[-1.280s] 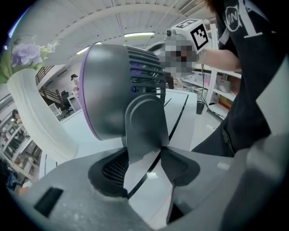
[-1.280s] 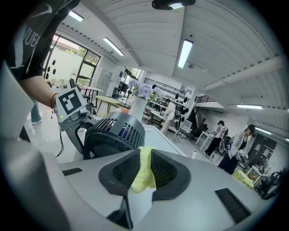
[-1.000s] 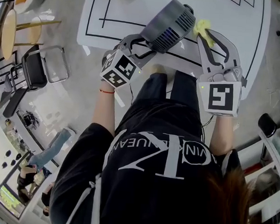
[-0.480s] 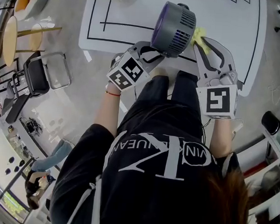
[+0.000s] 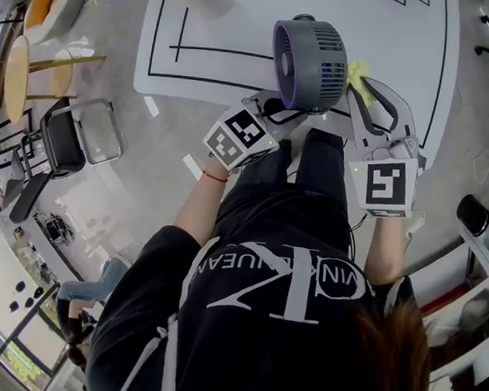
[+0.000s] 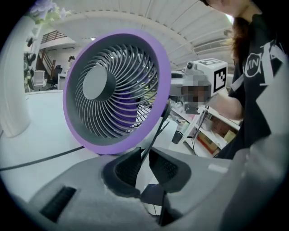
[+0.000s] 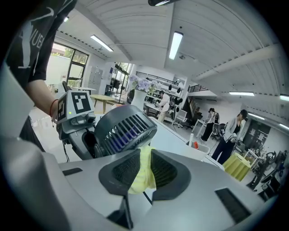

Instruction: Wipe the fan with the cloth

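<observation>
A grey fan (image 5: pixel 309 51) with a purple front rim (image 6: pixel 115 90) stands upright near the white table's (image 5: pixel 215 21) front edge, face turned to the picture's left. My left gripper (image 5: pixel 277 114) is just below it. Its jaws have just been closing, and a thin black stand rod (image 6: pixel 156 131) of the fan now sits pinched in the narrow gap of the left gripper (image 6: pixel 144 158). My right gripper (image 5: pixel 359 77) is shut on a yellow cloth (image 7: pixel 142 173), which touches the fan's rear grille (image 7: pixel 124 128) on the fan's right side.
A white vase (image 6: pixel 13 90) stands on the table to the far left of the fan. Black lines mark the tabletop. Chairs (image 5: pixel 66 124) and a stool (image 5: pixel 16 57) stand on the floor at the left. People (image 7: pixel 230 135) stand far off in the room.
The fan has swung from tilted to upright and shifted right. My left gripper moved right beneath it and its jaws narrowed. The right gripper and cloth shifted slightly, staying at the fan's right.
</observation>
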### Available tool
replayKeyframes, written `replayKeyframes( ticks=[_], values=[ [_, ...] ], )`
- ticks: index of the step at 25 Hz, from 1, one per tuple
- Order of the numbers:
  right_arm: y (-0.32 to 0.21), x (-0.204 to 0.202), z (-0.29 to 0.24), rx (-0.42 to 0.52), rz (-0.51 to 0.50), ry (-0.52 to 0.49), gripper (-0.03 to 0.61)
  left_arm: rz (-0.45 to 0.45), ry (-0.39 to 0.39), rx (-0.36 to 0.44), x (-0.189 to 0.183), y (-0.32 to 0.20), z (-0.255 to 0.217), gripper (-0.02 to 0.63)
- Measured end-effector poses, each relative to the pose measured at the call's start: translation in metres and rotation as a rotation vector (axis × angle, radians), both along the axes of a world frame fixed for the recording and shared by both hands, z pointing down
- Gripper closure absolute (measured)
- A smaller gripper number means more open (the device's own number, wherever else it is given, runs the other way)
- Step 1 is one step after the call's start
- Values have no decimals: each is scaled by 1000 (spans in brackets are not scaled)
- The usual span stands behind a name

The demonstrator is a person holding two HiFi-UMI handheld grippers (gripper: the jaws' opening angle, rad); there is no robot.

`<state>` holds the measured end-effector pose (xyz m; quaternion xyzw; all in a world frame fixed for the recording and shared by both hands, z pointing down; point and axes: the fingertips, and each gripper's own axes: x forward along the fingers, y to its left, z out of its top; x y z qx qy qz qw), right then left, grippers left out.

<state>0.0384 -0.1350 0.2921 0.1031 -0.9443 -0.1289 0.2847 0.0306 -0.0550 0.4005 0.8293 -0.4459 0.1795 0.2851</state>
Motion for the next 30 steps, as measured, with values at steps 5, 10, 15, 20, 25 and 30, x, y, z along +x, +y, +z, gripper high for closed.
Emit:
replayKeyframes(
  ticks=[5, 10, 15, 20, 25, 30],
  values=[
    [-3, 9, 4, -1, 15, 3, 506, -72, 92, -22, 15, -12, -2, 538],
    [-11, 21, 1, 9, 52, -10, 506, -136, 150, -48, 33, -23, -2, 529],
    [-24, 36, 0, 34, 98, -1, 506, -199, 210, -75, 48, -43, -3, 518],
    [-23, 43, -3, 57, 172, -18, 505, -255, 273, -104, 55, -48, -1, 518],
    [-11, 45, -22, 79, 193, -35, 505, -261, 379, -111, 53, -45, -4, 446],
    [3, 35, -45, 122, 152, -84, 505, -206, 229, -132, 37, -28, -2, 439]
  ],
)
